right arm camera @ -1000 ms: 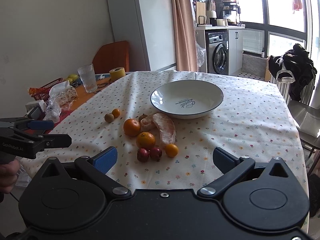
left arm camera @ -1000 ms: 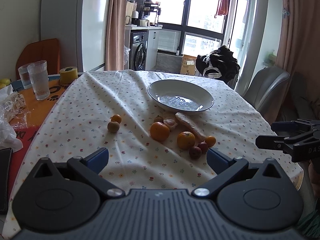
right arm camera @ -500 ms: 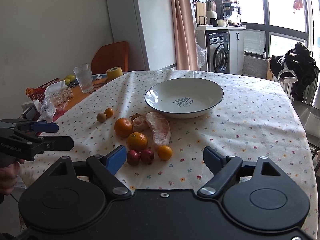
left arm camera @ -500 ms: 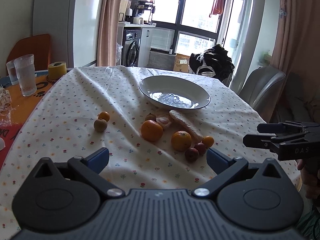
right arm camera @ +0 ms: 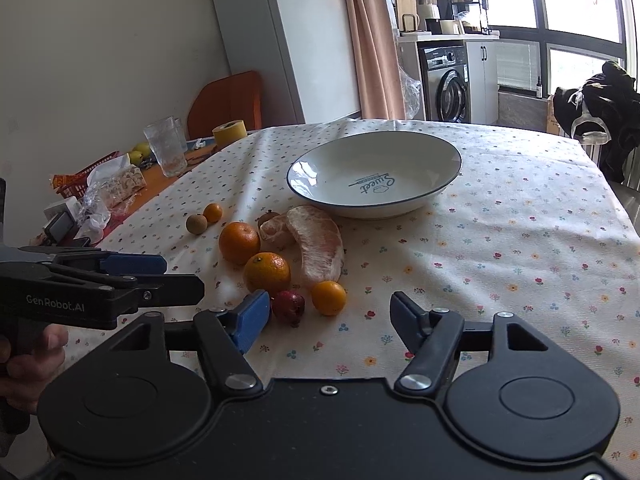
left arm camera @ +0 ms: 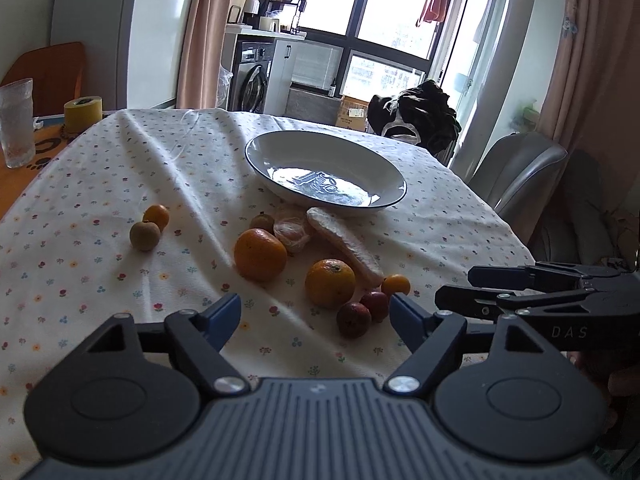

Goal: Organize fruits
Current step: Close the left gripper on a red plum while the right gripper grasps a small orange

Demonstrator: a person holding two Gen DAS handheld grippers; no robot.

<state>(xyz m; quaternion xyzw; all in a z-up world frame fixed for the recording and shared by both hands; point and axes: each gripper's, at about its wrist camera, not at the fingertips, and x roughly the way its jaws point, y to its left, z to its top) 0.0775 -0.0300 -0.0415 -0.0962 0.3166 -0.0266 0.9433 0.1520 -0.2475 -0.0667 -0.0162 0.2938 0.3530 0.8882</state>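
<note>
Left hand-held gripper (left arm camera: 316, 314) and right hand-held gripper (right arm camera: 328, 318) both spread wide and empty above the near edge of the cloth-covered bench (right arm camera: 520, 248), oranges (right arm camera: 239, 242), pomelo segment (right arm camera: 320, 244) and small fruits clustered just before the empty white bowl (right arm camera: 374, 176)

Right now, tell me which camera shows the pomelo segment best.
The right wrist view: the pomelo segment lies broadside there, its full curved pink face visible below the plate. The left wrist view shows the same segment nearly edge-on, as a narrow pale strip.
</note>
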